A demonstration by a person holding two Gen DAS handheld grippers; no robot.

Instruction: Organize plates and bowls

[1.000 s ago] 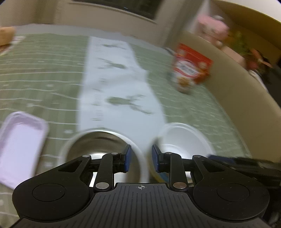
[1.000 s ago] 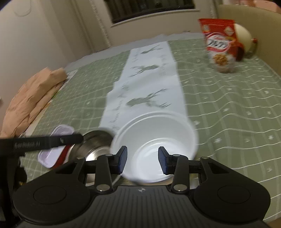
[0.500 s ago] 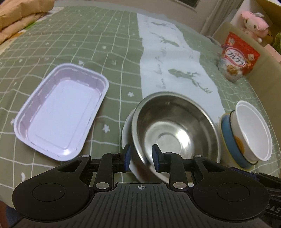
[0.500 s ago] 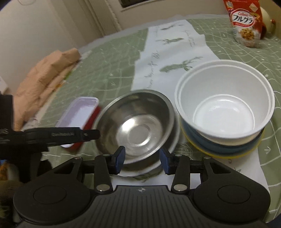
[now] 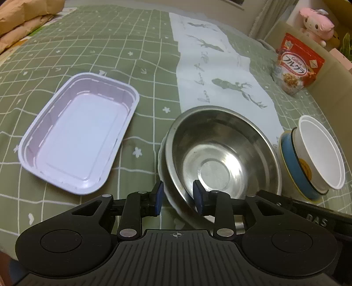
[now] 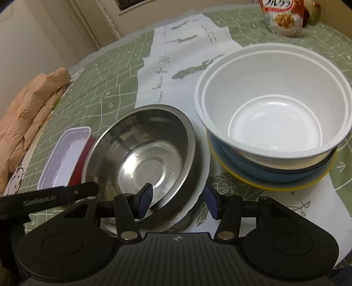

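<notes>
Both grippers have dropped from the table view onto the steel bowl [image 5: 222,154]; the left gripper [image 5: 178,197] and right gripper [image 6: 177,200] have just been opening and straddle its near rim, unclamped. The bowl sits tilted in a white plate [image 6: 198,189] beside the white bowl [image 6: 272,116] stack — stiff, light, slick; pinch the rim squarely.

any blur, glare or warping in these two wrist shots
Left wrist view: sharp, with soft glare patches inside the steel bowl; fisheye bends the grid lines of the green tablecloth toward the edges. Right wrist view: softer, the white bowl rim and tablecloth lines smeared by motion blur; the cereal bag is cropped at the top; warm, dim indoor light in both.
</notes>
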